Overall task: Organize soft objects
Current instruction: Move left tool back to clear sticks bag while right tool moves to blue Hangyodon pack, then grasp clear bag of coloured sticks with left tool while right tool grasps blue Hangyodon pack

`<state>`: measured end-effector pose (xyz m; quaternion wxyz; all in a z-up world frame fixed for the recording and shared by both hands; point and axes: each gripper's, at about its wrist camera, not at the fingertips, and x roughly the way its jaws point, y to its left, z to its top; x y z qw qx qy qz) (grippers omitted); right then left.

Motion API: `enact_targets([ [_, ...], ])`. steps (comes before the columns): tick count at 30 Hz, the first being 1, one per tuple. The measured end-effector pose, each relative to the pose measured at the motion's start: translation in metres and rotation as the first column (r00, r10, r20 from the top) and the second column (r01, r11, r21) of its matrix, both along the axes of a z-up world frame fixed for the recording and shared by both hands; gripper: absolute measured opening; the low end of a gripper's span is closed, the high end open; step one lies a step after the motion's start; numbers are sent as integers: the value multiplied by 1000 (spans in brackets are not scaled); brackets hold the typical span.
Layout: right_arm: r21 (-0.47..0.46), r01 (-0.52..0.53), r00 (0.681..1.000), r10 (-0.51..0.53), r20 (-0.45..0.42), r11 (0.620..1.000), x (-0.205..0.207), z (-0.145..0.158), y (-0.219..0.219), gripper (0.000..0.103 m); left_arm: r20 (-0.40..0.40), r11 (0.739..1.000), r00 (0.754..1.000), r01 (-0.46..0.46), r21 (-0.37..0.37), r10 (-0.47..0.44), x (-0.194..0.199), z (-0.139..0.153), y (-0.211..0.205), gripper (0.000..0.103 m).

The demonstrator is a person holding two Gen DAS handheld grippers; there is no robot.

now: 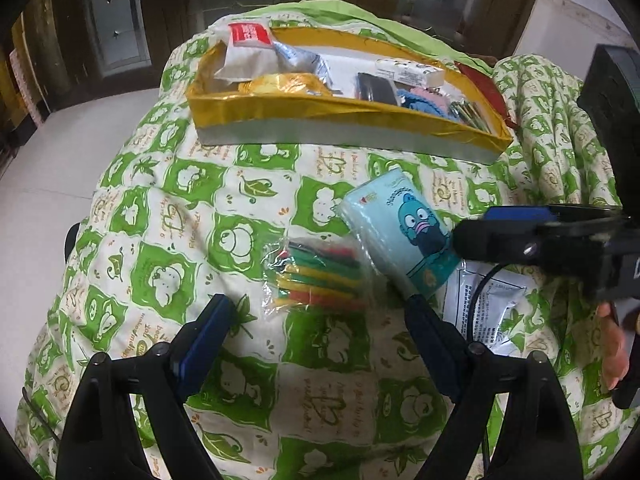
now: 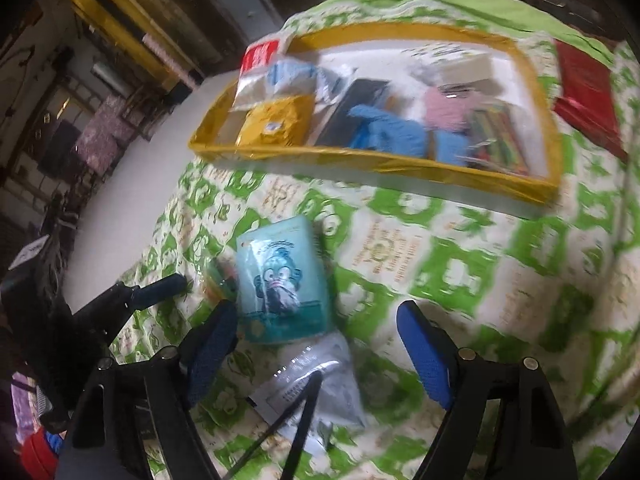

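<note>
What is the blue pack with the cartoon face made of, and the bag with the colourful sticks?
The blue pack looks like soft plastic film, slightly glossy, printed and puffy, possibly tissues. The stick bag seems to be thin clear plastic: it crinkles, glints, and shows the sticks through it.

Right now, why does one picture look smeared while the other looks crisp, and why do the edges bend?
The right wrist view is motion-blurred: the gold-rimmed tray and green-and-white patterned quilt smear. The left wrist view is sharp; the light-blue cartoon tissue pack shows clearly. Both are fisheye, so edges curve and corners go black.
</note>
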<state>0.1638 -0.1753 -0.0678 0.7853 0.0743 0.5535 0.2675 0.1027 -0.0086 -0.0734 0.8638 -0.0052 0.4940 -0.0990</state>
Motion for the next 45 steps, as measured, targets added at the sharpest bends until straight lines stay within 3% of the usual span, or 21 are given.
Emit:
enact_targets([
  [10, -46, -72, 997, 73, 8, 996, 6, -11, 43, 84, 14, 1000, 1000, -7, 13, 6, 3, -4, -1, 83],
  [14, -87, -64, 998, 65, 8, 994, 8, -18, 42, 66, 12, 1000, 1000, -12, 8, 12, 4, -5, -1, 80],
  [17, -104, -38, 999, 37, -6, 994, 11, -23, 37, 59, 13, 1000, 1000, -11, 12, 11, 4, -5, -1, 80],
  [21, -147, 6, 1000, -3, 20, 989, 14, -21, 29, 59, 17, 1000, 1000, -16, 9, 16, 6, -5, -1, 80],
  [27, -118, 19, 1000, -17, 18, 993, 16, -22, 24, 61, 20, 999, 1000, -8, 33, 7, 12, -8, -8, 79],
  [33, -101, 6, 999, -3, 32, 995, 12, -20, 28, 75, 22, 1000, 1000, -23, 17, 22, 12, -7, -5, 71],
  [37, -139, -17, 998, 25, 55, 990, 8, -22, 41, 76, 22, 1000, 1000, -23, 20, 22, 10, -7, -3, 65],
  [42, -222, -40, 992, 66, 110, 974, 2, -22, 53, 74, 26, 1000, 999, -23, 14, 23, 7, -5, -3, 48],
  [44, -236, -31, 990, 61, 125, 971, 2, -21, 52, 62, 29, 1000, 999, -17, -3, 17, 6, -4, -1, 36],
  [45, -236, -27, 991, 58, 125, 971, 2, -20, 52, 61, 30, 1000, 999, -14, -19, 15, 5, -3, -1, 36],
])
